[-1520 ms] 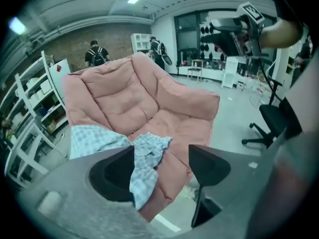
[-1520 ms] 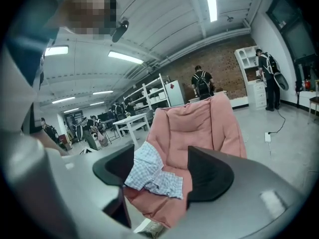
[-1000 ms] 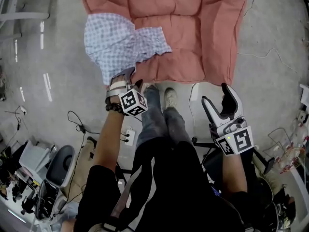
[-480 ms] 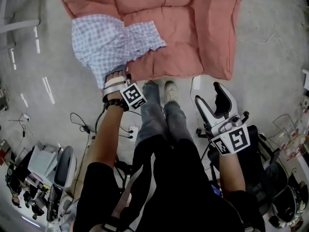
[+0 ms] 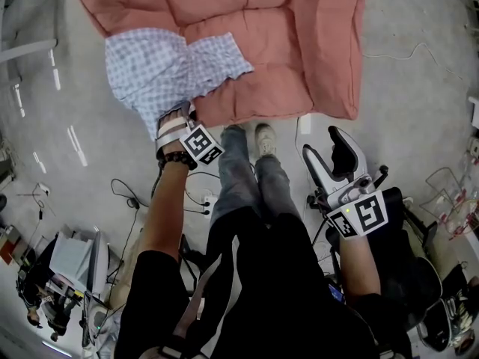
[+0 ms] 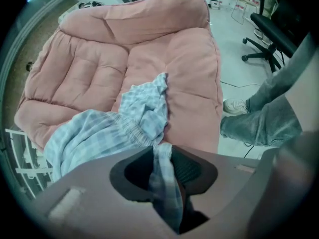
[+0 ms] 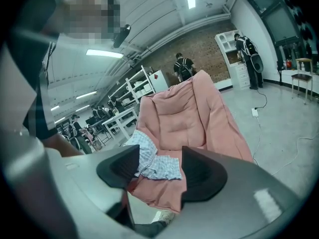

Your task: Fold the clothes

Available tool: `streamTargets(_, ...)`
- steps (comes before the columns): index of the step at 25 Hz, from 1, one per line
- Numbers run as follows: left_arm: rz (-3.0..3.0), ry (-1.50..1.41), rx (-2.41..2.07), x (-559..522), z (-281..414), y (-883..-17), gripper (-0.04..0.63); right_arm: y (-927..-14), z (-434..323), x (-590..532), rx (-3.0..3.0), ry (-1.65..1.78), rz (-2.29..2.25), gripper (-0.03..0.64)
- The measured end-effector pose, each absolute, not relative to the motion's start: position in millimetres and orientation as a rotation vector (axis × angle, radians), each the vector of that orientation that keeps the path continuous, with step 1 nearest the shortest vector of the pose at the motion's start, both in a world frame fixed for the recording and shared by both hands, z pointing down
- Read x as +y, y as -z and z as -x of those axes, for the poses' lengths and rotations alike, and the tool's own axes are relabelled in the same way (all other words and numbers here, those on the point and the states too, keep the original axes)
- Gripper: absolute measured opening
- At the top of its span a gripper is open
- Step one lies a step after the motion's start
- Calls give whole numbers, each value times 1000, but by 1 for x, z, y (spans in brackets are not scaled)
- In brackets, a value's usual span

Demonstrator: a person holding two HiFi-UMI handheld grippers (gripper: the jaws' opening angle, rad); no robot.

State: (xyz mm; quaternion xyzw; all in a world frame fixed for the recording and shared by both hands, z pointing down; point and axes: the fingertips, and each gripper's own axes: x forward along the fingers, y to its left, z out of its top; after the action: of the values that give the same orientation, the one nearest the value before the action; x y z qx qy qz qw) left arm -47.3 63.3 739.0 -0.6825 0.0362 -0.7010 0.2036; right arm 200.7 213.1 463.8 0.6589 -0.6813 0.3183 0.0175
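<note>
A blue-and-white checked garment (image 5: 172,69) lies crumpled on the left part of a pink quilt (image 5: 299,43) spread on the floor. My left gripper (image 5: 178,114) points steeply down at the garment's near edge. Its jaws have just been closing. In the left gripper view a bunched strip of the checked garment (image 6: 99,133) runs between the jaws of the left gripper (image 6: 162,151) and is pinched there. My right gripper (image 5: 329,152) hangs open over bare floor to the right, well off the quilt. Its jaws have just been closing a little, with nothing between them (image 7: 160,156).
The person's shoes (image 5: 263,139) stand at the quilt's near edge. Cables and a power strip (image 5: 200,200) lie on the floor at the left. An office chair (image 5: 419,275) and a wire rack (image 5: 449,200) stand at the right. People and shelving (image 7: 124,113) show far behind.
The left gripper has dropped onto the garment's near edge and its jaws have narrowed around the cloth. The right gripper sank slightly. The quilt has slid up and left in the head view.
</note>
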Motion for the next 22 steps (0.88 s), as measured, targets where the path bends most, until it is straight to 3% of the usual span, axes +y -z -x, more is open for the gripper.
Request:
streamTargets(4, 2021, 1961, 124, 60, 40, -734, 60, -465, -193, 206, -2128, -999, -2031, 249)
streamTargets(13, 2458, 1773, 334, 66, 12, -637, 51, -451, -186, 183, -2186, -958, -1924, 245)
streamTargets(22, 2662, 1608, 570, -5, 61, -533, 51, -461, -131, 98, -2266, -883, -1651, 235)
